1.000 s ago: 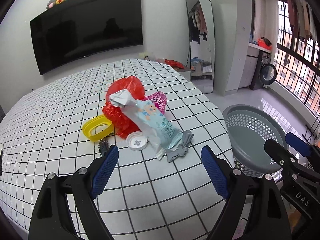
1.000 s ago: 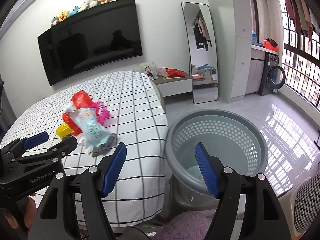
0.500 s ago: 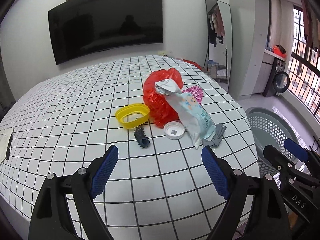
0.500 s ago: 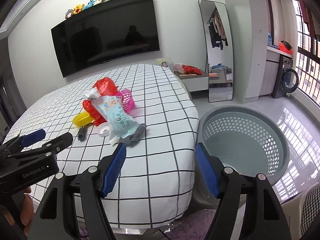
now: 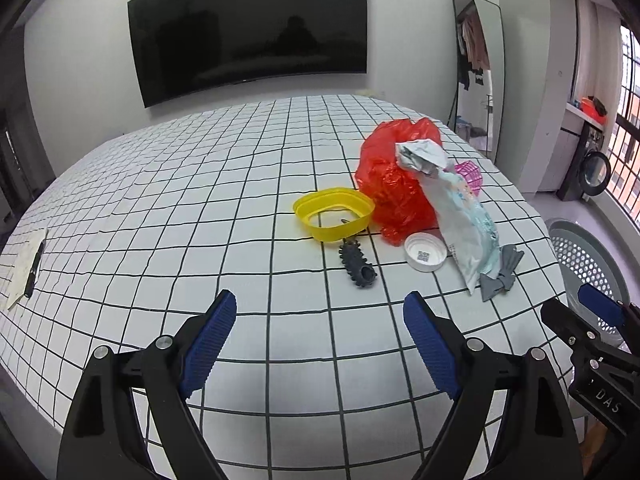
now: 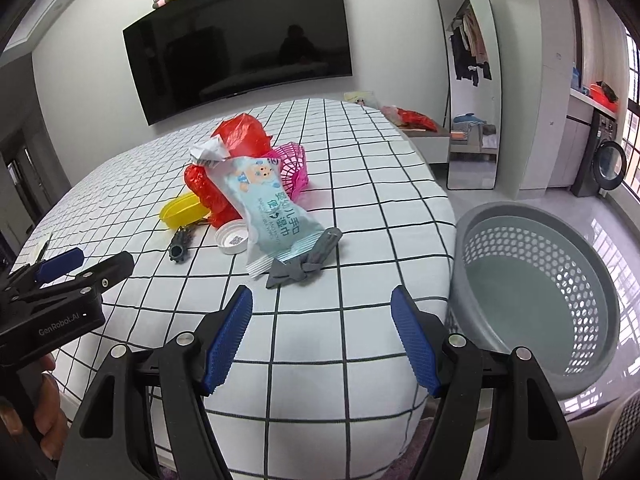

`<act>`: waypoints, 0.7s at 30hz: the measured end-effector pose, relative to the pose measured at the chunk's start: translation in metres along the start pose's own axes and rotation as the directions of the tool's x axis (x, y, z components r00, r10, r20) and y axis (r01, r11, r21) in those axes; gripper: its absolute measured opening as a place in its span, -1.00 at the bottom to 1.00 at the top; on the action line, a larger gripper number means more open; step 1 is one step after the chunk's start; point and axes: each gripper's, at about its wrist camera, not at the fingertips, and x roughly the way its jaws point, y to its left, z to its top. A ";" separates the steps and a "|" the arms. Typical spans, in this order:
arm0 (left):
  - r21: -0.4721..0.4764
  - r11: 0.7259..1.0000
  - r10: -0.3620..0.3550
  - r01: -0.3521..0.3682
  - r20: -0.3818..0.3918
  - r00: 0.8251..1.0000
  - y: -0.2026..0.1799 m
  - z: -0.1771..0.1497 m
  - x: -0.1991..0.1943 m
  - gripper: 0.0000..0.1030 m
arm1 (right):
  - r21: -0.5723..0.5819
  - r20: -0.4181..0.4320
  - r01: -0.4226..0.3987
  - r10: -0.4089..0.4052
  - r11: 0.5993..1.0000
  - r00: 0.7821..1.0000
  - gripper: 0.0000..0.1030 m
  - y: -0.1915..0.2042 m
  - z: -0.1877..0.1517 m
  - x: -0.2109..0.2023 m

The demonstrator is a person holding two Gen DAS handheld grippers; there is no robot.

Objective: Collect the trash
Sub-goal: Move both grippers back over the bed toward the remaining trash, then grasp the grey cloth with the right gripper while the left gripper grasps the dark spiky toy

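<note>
Seven or so pieces of trash lie bunched on the black-gridded white bedspread (image 5: pixel 240 184): a crumpled red plastic bag (image 5: pixel 394 176), a pale blue wet-wipe packet (image 6: pixel 268 208) leaning against it, a pink mesh cup (image 6: pixel 294 166) behind, a yellow plastic ring-shaped lid (image 5: pixel 334 218), a white round cap (image 5: pixel 425 251), a dark knobbly roller (image 5: pixel 357 266) and a grey fabric bow (image 6: pixel 306 266) nearest the bed's edge. The grey perforated plastic basket (image 6: pixel 536 300) stands on the floor just beside the bed, seemingly empty. The left gripper (image 5: pixel 316 350) and the right gripper (image 6: pixel 322 340) both hover short of the pile, jaws spread, nothing between them. Best to take the outliers first: the right on the bow, the left on the roller, pads square before closing.
</note>
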 end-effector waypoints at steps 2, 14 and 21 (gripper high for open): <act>-0.016 1.000 0.011 -0.011 -0.009 1.000 0.007 0.001 0.005 0.63 | -0.007 -0.009 0.004 -0.004 1.000 1.000 0.34 0.002 0.002 0.006; -0.043 0.999 0.024 -0.025 -0.027 0.999 0.019 0.008 0.023 0.63 | -0.010 -0.080 0.045 -0.046 0.999 0.996 0.34 0.005 0.018 0.040; -0.047 0.999 0.009 -0.011 -0.038 0.999 0.019 0.008 0.030 0.63 | 0.006 -0.121 0.074 -0.073 0.997 0.990 0.34 0.003 0.023 0.056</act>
